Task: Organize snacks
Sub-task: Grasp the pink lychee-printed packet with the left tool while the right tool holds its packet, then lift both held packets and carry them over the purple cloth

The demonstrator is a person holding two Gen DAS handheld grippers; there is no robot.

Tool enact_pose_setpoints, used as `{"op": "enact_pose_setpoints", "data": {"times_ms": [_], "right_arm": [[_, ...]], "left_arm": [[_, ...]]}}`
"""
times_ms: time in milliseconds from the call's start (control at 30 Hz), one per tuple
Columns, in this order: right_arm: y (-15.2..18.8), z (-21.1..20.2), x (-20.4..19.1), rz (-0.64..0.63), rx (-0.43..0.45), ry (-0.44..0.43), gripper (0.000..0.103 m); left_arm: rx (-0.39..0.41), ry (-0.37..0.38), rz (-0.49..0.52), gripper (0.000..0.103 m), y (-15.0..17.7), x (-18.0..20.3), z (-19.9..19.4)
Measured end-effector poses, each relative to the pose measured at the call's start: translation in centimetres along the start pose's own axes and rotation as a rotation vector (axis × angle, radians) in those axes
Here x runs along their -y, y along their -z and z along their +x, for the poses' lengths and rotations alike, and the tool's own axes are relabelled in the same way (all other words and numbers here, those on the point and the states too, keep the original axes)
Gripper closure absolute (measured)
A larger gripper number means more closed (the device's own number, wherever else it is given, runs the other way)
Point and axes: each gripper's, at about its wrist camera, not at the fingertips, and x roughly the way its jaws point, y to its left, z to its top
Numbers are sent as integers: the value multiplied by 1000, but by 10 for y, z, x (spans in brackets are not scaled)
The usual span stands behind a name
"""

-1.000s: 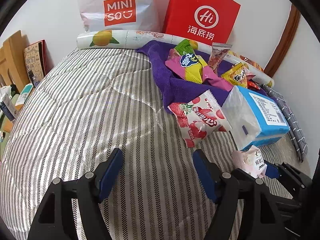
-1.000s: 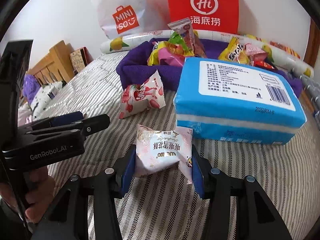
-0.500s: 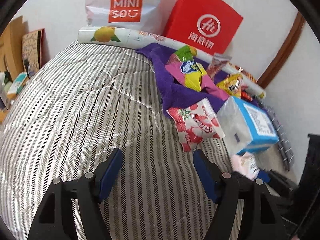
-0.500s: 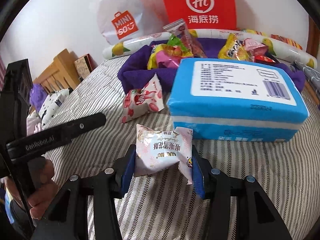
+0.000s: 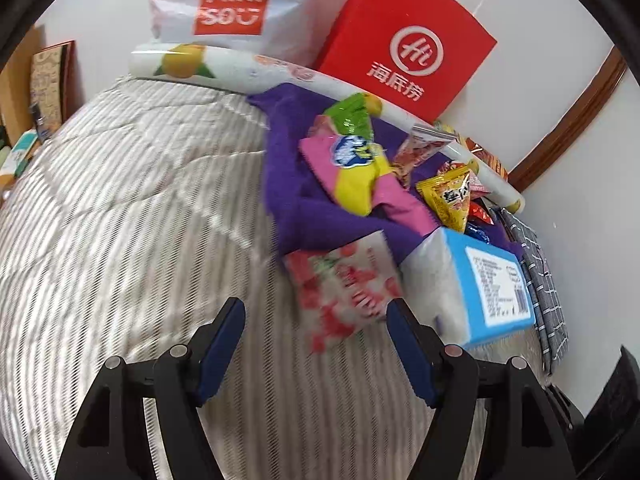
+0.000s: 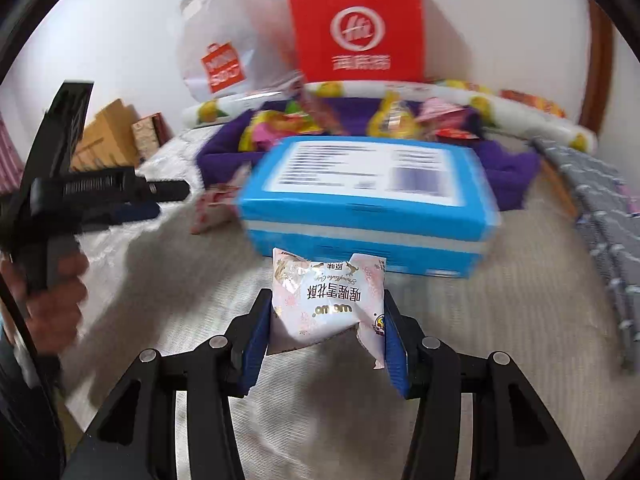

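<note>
My right gripper is shut on a small pale pink snack packet and holds it above the striped bed cover, just in front of a blue tissue pack. My left gripper is open and empty, its fingers close to a red-and-white strawberry snack bag that lies on the cover and also shows in the right wrist view. Several snack bags lie on a purple cloth behind it. The left gripper shows at the left of the right wrist view.
The blue tissue pack lies right of the strawberry bag. A white MINISO bag and a red paper bag stand against the wall behind a fruit-printed roll. A grey checked cloth lies at the right edge.
My left gripper has moved forward and right toward the strawberry bag. My right gripper has lifted and moved forward with the pink packet, nearer the blue tissue pack.
</note>
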Motion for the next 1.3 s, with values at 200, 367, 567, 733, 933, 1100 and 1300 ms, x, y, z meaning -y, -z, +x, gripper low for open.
{"op": "enact_pose_setpoints", "data": {"times_ms": [200,367,567,733,933,1100,1300], "right_arm": [[8,-13,49,44,9,58,52],[9,-14,86,119,21,89,52],[11,-4,100,175,1,34,52],[10,0,95,150,-6,44,52],[11,-3,94,144,4,43,52],[10,-2,99,167,2,46,52],[10,1,98,165,-15,64,52]], "left_arm": [[-64,0,-33,31,-12,16,33],[-47,-79,67,21,-10,40,44],[-2,-141,134,30,-4,46,46],[-5,-128,142,52,-5,37,37],[-19,-121,169,54,15,25,14],[-22,-107,218,54,42,27,-13],[-30,-115,255,47,59,33,-17]]}}
